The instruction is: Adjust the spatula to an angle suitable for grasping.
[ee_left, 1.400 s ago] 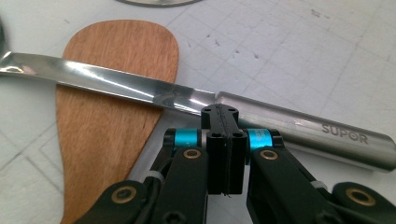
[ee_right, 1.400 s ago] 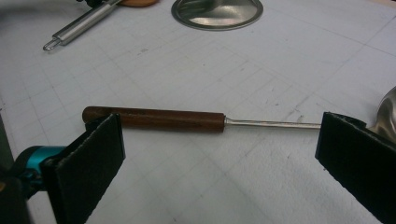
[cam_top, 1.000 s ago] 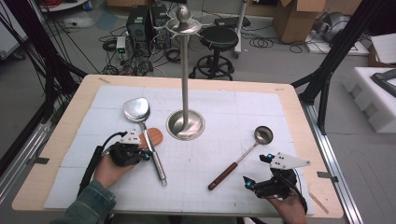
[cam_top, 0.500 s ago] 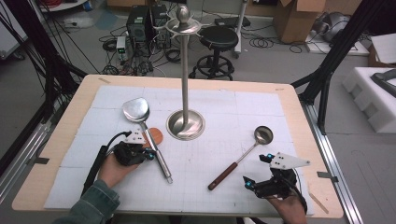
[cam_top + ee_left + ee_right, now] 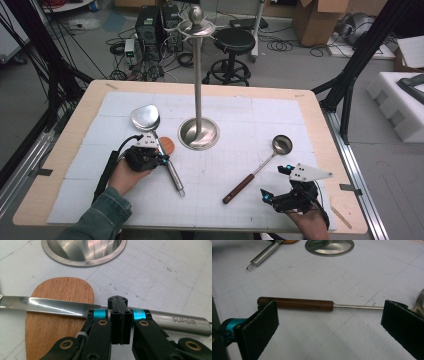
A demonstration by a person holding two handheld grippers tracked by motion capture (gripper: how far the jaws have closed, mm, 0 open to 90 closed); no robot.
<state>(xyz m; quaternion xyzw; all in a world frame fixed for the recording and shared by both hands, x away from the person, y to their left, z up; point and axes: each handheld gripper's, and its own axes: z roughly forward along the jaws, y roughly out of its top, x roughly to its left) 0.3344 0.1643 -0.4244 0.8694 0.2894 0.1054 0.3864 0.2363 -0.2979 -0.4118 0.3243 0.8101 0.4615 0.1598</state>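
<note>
While my left fingers (image 5: 119, 315) press shut against the steel spatula (image 5: 62, 306) handle, low centre of the left gripper view, it lies over a wooden disc (image 5: 50, 322). My right fingers (image 5: 329, 327) gape before the ladle (image 5: 297, 304) on the counter (image 5: 75, 135).

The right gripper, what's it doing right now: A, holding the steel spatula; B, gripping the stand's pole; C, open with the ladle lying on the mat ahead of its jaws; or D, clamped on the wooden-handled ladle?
C: the right gripper has its jaws spread wide, and the wooden-handled ladle lies on the mat beyond them, untouched.
</note>
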